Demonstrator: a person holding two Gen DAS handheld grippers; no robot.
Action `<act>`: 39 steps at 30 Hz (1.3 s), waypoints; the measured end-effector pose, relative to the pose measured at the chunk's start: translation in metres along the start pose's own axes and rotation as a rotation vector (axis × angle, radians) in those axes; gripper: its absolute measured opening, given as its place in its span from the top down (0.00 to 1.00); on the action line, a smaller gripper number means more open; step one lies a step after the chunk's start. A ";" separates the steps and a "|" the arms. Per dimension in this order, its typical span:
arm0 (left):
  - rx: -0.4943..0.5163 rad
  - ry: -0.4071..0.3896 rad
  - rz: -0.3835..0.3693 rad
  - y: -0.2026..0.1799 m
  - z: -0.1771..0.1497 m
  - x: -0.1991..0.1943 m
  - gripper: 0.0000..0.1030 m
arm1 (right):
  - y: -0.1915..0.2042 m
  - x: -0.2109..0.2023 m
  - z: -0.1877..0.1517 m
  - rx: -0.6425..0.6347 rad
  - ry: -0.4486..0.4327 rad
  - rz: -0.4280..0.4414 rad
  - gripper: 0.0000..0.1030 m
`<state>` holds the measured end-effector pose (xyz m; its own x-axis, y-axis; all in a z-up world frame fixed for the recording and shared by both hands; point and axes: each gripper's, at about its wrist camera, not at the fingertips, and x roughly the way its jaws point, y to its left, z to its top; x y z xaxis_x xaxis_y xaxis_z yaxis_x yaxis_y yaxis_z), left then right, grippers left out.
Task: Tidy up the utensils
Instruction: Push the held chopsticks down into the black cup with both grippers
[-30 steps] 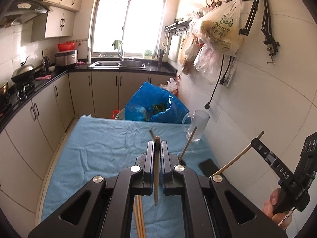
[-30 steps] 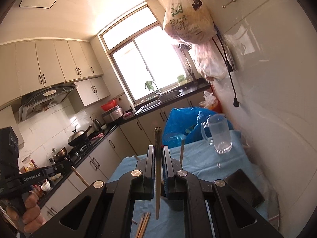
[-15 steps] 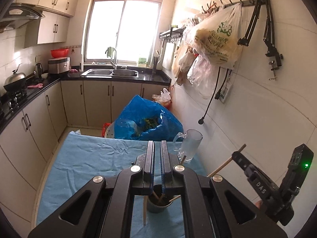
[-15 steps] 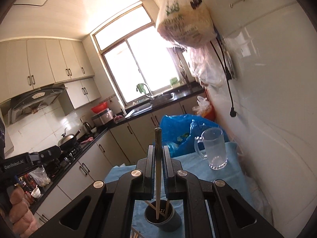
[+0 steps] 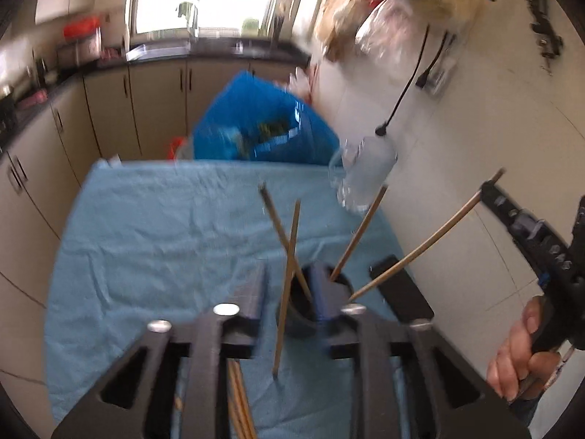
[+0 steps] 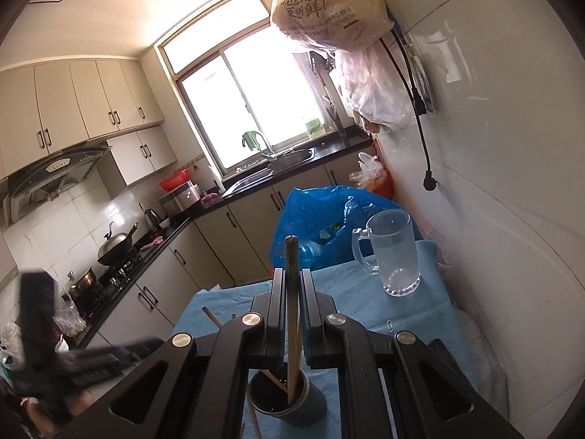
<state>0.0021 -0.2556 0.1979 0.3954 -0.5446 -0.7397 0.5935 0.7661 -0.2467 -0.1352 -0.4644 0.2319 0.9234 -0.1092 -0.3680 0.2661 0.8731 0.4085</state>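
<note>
Main risk: the chopstick point(image 5: 287, 285) between the left gripper point(image 5: 289, 285)'s jaws looks to be outside the dark cup point(image 5: 298, 314), its tip down on the blue cloth point(image 5: 153, 241) in front of it rather than inside; the jaws have just been opening and now stand apart w/ the stick loose between them, pads not pressing, so it could topple onto the cloth instead of joining the others. Right gripper point(image 6: 292, 311) is clamped narrow on its own chopstick point(image 6: 291, 314), lower end already inside the cup point(image 6: 287, 398) – if it comes down crooked or lets go too early, the stick may lever the light cup over, esp. since two or three sticks already lean out of it at wide angles; the two grippers are also close, so a knock is possible. More chopsticks point(image 5: 239, 402) lie on the cloth near the camera, not yet sorted. Surface: table under a wrinkled blue cloth, a clear mug point(image 6: 393, 256) and a flat black object point(image 5: 402, 292) near the tiled wall; narrow kitchen – beige cabinets, dark counter, sink below a bright window, blue bag point(image 6: 321, 219) behind the table, plastic bags hung on wall hooks.
</note>
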 end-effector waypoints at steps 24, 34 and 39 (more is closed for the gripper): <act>-0.026 0.173 -0.008 0.006 0.001 0.107 0.85 | 0.003 0.019 -0.013 -0.014 0.050 0.004 0.92; -0.001 0.113 0.029 0.001 0.000 0.081 0.94 | 0.000 0.020 -0.013 -0.013 0.052 -0.005 0.92; 0.035 0.058 0.048 -0.007 0.004 0.050 0.94 | 0.001 0.018 -0.012 -0.019 0.044 -0.009 0.93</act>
<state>0.0200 -0.2898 0.1651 0.3837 -0.4859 -0.7853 0.5991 0.7781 -0.1888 -0.1219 -0.4600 0.2153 0.9078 -0.0961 -0.4082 0.2683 0.8813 0.3891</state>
